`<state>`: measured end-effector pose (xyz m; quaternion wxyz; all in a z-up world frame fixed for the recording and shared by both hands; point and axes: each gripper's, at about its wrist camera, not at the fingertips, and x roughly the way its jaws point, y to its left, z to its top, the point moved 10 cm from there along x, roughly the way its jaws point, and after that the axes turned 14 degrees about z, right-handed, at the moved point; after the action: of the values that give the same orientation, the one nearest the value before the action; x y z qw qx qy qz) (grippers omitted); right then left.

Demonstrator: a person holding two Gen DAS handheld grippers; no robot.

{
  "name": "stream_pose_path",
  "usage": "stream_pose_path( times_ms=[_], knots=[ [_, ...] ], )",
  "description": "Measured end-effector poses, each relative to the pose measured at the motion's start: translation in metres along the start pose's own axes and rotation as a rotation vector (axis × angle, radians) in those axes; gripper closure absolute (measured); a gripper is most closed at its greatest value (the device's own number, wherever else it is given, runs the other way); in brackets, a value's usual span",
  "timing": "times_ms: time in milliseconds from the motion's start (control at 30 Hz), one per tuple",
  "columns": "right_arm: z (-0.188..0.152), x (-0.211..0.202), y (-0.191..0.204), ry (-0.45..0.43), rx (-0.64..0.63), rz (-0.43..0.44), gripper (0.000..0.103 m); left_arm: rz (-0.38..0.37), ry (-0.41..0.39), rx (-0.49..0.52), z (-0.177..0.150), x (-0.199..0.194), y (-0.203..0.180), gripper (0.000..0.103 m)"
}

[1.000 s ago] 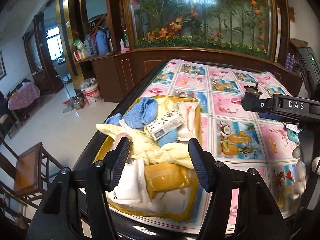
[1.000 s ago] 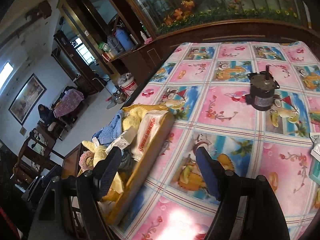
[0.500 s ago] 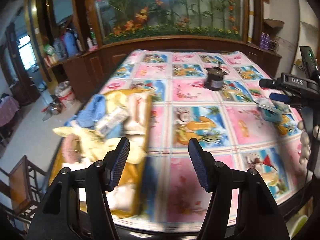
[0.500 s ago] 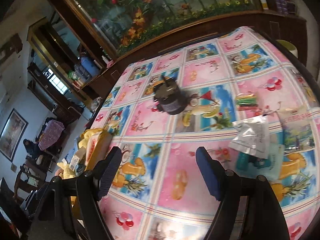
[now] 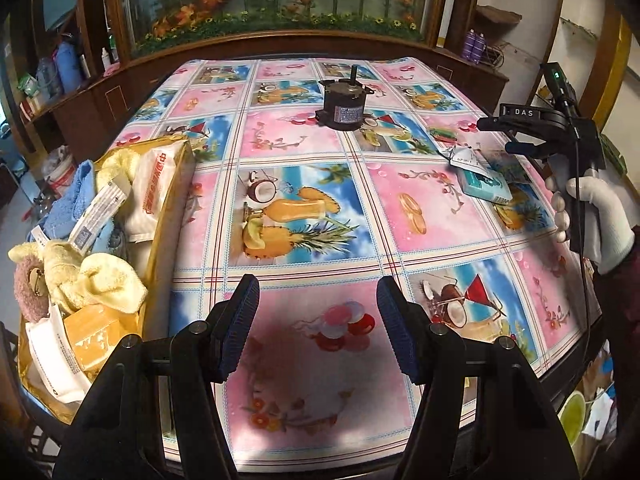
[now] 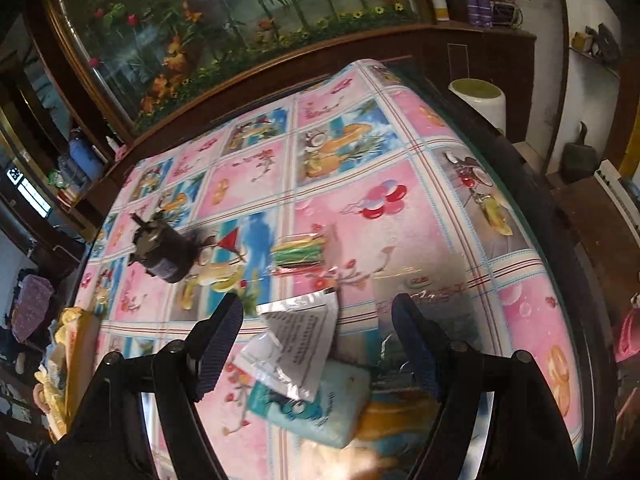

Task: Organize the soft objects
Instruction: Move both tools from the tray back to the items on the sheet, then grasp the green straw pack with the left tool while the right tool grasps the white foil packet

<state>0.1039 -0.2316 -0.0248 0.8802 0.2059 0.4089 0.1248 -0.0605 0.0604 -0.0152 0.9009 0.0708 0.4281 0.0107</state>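
Both wrist views have swung away from the yellow tray heaped with soft cloths and packets (image 5: 160,216), which now sits at the table's left edge. Left gripper (image 5: 316,324) hangs spread and empty over the fruit-patterned pink and blue tablecloth (image 5: 416,208). Right gripper (image 6: 316,340), held by a white-gloved hand (image 5: 592,216), hovers spread above a silver foil sachet (image 6: 296,340) lying on a pale teal soft pack (image 6: 320,412), well right of the tray. A black cylindrical motor (image 5: 344,106) stands beyond.
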Motion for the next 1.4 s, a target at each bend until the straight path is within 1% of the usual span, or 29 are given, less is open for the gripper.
stream_pose_path(
  times_ms=[67, 133, 200, 300, 367, 400, 433, 467, 500, 533, 567, 633, 667, 733, 767, 833, 867, 900, 933, 967, 1000, 1100, 1167, 1267, 1333, 1400],
  knots=[
    [0.003, 0.009, -0.009, 0.027, 0.023, 0.007, 0.026, -0.003, 0.008, -0.005, -0.001, 0.002, 0.001, 0.041],
    [0.010, 0.017, -0.010, 0.036, 0.022, 0.013, 0.026, -0.003, 0.014, -0.007, -0.002, 0.003, 0.003, 0.041],
    [0.020, 0.028, -0.005, 0.056, -0.031, -0.019, 0.026, -0.002, 0.016, -0.006, -0.003, 0.004, 0.004, 0.041],
    [0.026, 0.052, 0.009, 0.131, -0.132, -0.068, 0.026, -0.001, 0.018, -0.010, -0.004, 0.005, 0.006, 0.041],
    [0.026, 0.067, 0.013, 0.171, -0.173, -0.109, 0.027, 0.001, 0.023, -0.015, -0.004, 0.006, 0.008, 0.041],
    [0.024, 0.074, 0.015, 0.195, -0.196, -0.132, 0.033, 0.001, 0.025, -0.017, -0.004, 0.008, 0.009, 0.041],
    [0.021, 0.081, 0.015, 0.223, -0.217, -0.148, 0.049, 0.001, 0.029, -0.019, -0.004, 0.009, 0.010, 0.041],
    [0.016, 0.088, 0.015, 0.258, -0.229, -0.156, 0.056, 0.001, 0.032, -0.020, -0.004, 0.011, 0.011, 0.041],
    [0.010, 0.092, 0.016, 0.289, -0.236, -0.160, 0.059, -0.001, 0.036, -0.022, -0.004, 0.012, 0.011, 0.041],
    [0.008, 0.092, 0.019, 0.293, -0.253, -0.164, 0.059, -0.005, 0.038, -0.023, -0.004, 0.014, 0.011, 0.041],
    [0.002, 0.092, 0.025, 0.307, -0.257, -0.137, 0.059, -0.008, 0.040, -0.024, -0.004, 0.015, 0.011, 0.041],
    [-0.017, 0.087, 0.045, 0.357, -0.236, -0.020, 0.059, -0.012, 0.043, -0.021, -0.004, 0.016, 0.009, 0.041],
    [-0.029, 0.085, 0.059, 0.395, -0.230, 0.060, 0.059, -0.018, 0.044, -0.020, -0.004, 0.016, 0.008, 0.041],
    [-0.061, 0.073, 0.096, 0.494, -0.223, 0.277, 0.058, -0.024, 0.044, -0.015, -0.005, 0.016, 0.006, 0.041],
    [-0.069, 0.063, 0.107, 0.505, -0.229, 0.331, 0.058, -0.026, 0.043, -0.012, -0.005, 0.016, 0.005, 0.041],
    [-0.067, 0.041, 0.116, 0.461, -0.230, 0.373, 0.058, -0.032, 0.044, -0.011, -0.006, 0.015, 0.004, 0.041],
    [-0.060, 0.031, 0.113, 0.423, -0.216, 0.370, 0.056, -0.035, 0.045, -0.013, -0.006, 0.015, 0.004, 0.041],
    [-0.050, 0.021, 0.103, 0.368, -0.208, 0.324, 0.052, -0.039, 0.045, -0.015, -0.006, 0.015, 0.003, 0.041],
    [-0.040, 0.015, 0.092, 0.327, -0.221, 0.253, 0.050, -0.044, 0.045, -0.017, -0.006, 0.015, 0.002, 0.041],
    [-0.035, 0.011, 0.079, 0.300, -0.244, 0.177, 0.050, -0.051, 0.047, -0.020, -0.007, 0.015, 0.001, 0.041],
    [-0.033, 0.009, 0.068, 0.295, -0.252, 0.132, 0.049, -0.057, 0.048, -0.020, -0.007, 0.015, 0.000, 0.041],
    [-0.037, 0.015, 0.044, 0.317, -0.187, 0.108, 0.049, -0.080, 0.055, -0.008, -0.008, 0.013, -0.008, 0.041],
    [-0.039, 0.024, 0.038, 0.325, -0.196, 0.077, 0.049, -0.090, 0.051, 0.006, -0.008, 0.011, -0.012, 0.041],
    [-0.045, 0.042, 0.047, 0.374, -0.211, 0.071, 0.048, -0.088, 0.021, 0.034, 0.000, 0.005, -0.015, 0.042],
    [-0.048, 0.049, 0.055, 0.380, -0.265, 0.042, 0.041, -0.078, -0.007, 0.061, 0.009, 0.004, -0.017, 0.042],
    [-0.054, 0.051, 0.064, 0.388, -0.312, 0.041, 0.041, -0.071, -0.038, 0.101, 0.022, 0.006, -0.022, 0.042]
  ],
)
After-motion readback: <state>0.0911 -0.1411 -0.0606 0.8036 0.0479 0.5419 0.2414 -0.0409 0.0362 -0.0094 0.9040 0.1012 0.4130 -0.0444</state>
